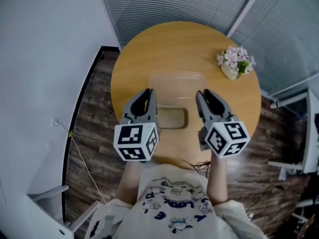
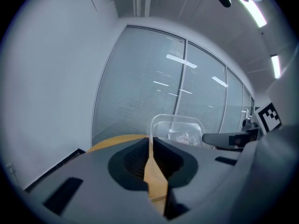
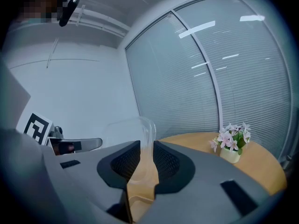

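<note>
Over round wooden worktop [image 1: 149, 49], left gripper [image 1: 148, 95] and right gripper [image 1: 203, 96] clamp jaws on opposite rims of clear rectangular plastic container [image 1: 177, 86], presumably to steady it level.

- The head view looks steeply down from above the person's chest. It takes in the whole round table [image 1: 144, 49], the left gripper [image 1: 149, 91], the right gripper [image 1: 201, 92] and the floor around them.
- The left gripper view sits low behind its own jaws, very near them. It faces along them, tilted upward, toward the blinded glass wall [image 2: 140, 87].
- The right gripper view sits the same way, facing that same wall from the other side.
- All three views share the clear container [image 1: 177, 83] and the tabletop.
- The head and right gripper views share the flower pot [image 1: 233, 63].
- Each gripper view catches the other gripper at its edge.
</note>
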{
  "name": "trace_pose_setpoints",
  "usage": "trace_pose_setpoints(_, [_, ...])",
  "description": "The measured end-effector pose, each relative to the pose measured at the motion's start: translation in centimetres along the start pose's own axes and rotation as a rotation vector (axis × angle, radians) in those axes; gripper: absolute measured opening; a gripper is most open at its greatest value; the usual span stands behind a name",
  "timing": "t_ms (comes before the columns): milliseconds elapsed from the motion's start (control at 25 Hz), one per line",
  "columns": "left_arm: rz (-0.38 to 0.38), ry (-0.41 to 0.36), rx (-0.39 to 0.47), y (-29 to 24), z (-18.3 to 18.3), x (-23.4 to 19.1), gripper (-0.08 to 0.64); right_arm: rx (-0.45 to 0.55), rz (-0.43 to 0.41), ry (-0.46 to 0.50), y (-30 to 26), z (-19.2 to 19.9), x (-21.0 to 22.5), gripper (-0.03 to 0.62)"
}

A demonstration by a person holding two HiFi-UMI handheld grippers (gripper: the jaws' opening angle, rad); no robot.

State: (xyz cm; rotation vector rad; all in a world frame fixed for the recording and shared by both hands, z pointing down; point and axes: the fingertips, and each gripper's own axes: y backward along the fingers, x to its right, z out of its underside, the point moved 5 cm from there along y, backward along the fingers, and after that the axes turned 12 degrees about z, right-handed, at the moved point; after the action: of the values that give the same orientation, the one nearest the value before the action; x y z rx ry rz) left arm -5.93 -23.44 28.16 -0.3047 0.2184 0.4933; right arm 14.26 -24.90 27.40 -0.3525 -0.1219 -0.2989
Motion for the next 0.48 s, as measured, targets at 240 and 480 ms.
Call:
trace_pose_setpoints(240, [-0.004, -0.024, 0.051, 0.7, -1.6, 0.7, 0.029, 0.059, 0.001, 0.022, 0.9, -1.8, -0.5, 0.086])
trace_pose_setpoints(480, [-0.001, -0.046, 0.075, 1.4, -2.6, 1.5, 0.029, 0.094, 0.0, 0.019, 1.7, -2.6, -0.6, 0.086])
